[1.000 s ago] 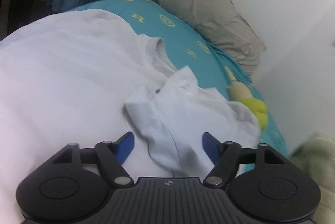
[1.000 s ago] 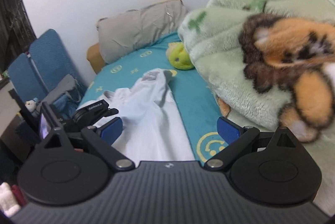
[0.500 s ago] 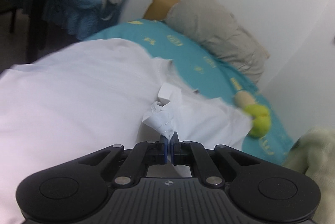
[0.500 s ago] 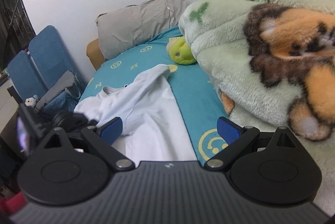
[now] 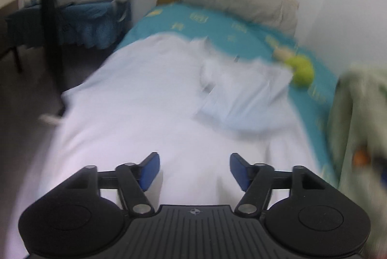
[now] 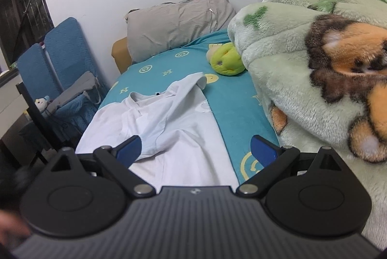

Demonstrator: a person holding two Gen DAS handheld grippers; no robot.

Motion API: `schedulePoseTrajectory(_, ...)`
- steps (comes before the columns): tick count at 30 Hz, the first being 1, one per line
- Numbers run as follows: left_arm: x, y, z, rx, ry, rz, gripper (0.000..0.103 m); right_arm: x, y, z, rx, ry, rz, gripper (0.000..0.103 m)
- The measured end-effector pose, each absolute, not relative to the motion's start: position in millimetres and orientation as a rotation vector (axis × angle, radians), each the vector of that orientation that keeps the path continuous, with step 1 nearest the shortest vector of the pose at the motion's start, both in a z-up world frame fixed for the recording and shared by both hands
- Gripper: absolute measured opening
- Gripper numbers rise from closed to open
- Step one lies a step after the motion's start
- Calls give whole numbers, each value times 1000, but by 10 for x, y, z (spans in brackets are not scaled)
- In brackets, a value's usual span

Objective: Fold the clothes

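Note:
A white T-shirt (image 5: 145,113) lies spread on the teal bed sheet (image 5: 217,24), its collar toward the pillow. One sleeve (image 5: 241,99) is folded in over the chest. In the right wrist view the shirt (image 6: 179,135) shows the same sleeve (image 6: 179,104) lying diagonally across the body. My left gripper (image 5: 194,170) is open and empty, above the shirt's lower part. My right gripper (image 6: 196,150) is open and empty, above the shirt's right edge.
A grey pillow (image 6: 179,21) lies at the head of the bed. A green plush toy (image 6: 226,59) sits beside a bulky green fleece blanket (image 6: 302,65) on the right. Blue chairs with a grey bag (image 6: 70,87) stand left of the bed, beside a dark desk leg (image 5: 52,24).
My left gripper held the sleeve half a second ago; it has let go, opened and pulled back. The sleeve now lies folded over the shirt. The right gripper stayed open and barely moved.

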State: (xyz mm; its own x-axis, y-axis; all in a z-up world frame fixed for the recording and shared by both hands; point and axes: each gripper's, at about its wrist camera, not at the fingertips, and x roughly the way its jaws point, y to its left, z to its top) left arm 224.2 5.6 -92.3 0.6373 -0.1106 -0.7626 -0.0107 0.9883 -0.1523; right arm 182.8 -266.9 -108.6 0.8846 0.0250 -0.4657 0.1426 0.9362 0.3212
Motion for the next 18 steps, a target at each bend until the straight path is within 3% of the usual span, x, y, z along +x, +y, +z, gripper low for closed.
schedulePoseTrajectory(5,1525,663,-944,-219,1053,77,75,1664,-2604,-980,356,472,-47,98)
schedulePoseTrajectory(11,1111,1092,-1118,-416,1178,96,70,1376,-2497,-858,330,453,-35,98)
schedulePoseTrajectory(18,968,653,-1022,-253,1203,-90,71,1288,-2314,-905,240,485,-41,98)
